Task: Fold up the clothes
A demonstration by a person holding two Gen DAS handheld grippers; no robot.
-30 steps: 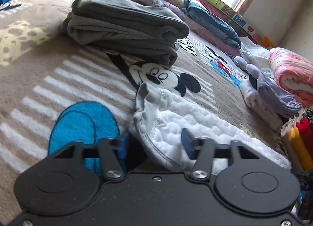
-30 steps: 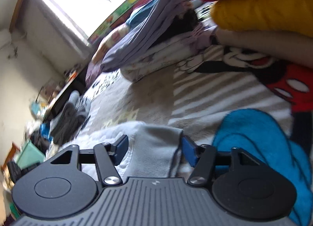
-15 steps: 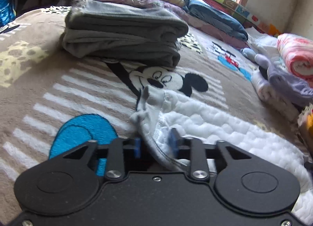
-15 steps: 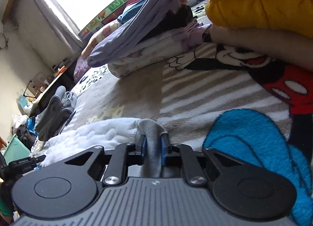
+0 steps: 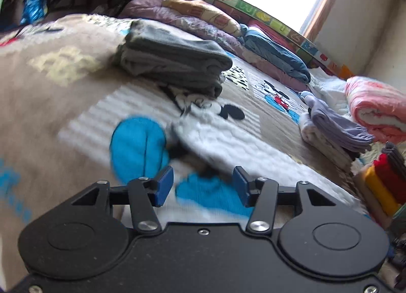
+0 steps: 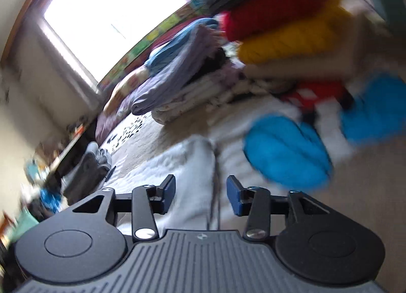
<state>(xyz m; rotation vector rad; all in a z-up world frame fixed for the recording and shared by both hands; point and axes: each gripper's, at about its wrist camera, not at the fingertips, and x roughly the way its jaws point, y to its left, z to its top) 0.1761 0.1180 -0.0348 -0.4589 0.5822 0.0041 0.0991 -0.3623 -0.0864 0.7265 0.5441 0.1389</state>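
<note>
Left gripper (image 5: 203, 185): jaws spread wide, nothing held. Right gripper (image 6: 200, 195): jaws likewise wide apart, empty. Cartoon-print blanket (image 5: 63, 105) covers the bed. White quilted garment (image 5: 243, 146) lies flat on it, ahead of both grippers and touching neither. Folded grey stack (image 5: 172, 65) sits beyond, apart from the garment.

Left tool (image 5: 203, 185) gapes empty — white garment (image 5: 228, 138), blurred, apparently lies beyond.
</note>
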